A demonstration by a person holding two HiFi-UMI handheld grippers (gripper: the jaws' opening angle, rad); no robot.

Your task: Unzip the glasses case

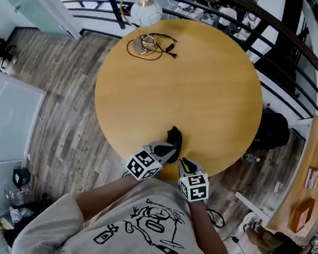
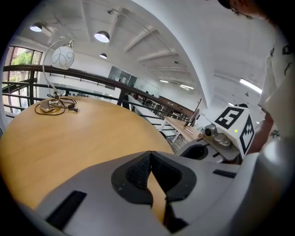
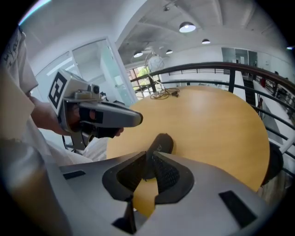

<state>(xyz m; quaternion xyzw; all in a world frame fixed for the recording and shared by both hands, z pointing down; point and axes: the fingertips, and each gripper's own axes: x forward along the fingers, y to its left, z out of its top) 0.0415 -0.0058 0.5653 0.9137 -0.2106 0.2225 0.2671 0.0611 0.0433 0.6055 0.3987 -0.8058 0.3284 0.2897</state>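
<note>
**Case still closed; right tool on its near end**

Progress: the glasses case lies at the near edge of the desk, just ahead of both my tools, and it looks shut. I judge the unzipping not yet begun; the whole run of the zip remains.

My right tool is clenched, and the near end of the case sits dark between its pads. Whether that is the zip pull, I cannot tell.

My left tool is clenched on nothing, with bare desk showing behind its tips.

Views compared: the right gripper view alone shows the case at the jaws, with the left tool poised above it, apart. The left gripper view misses the case altogether. The head view alone places a lamp and coiled cable at the far edge, well apart.
</note>
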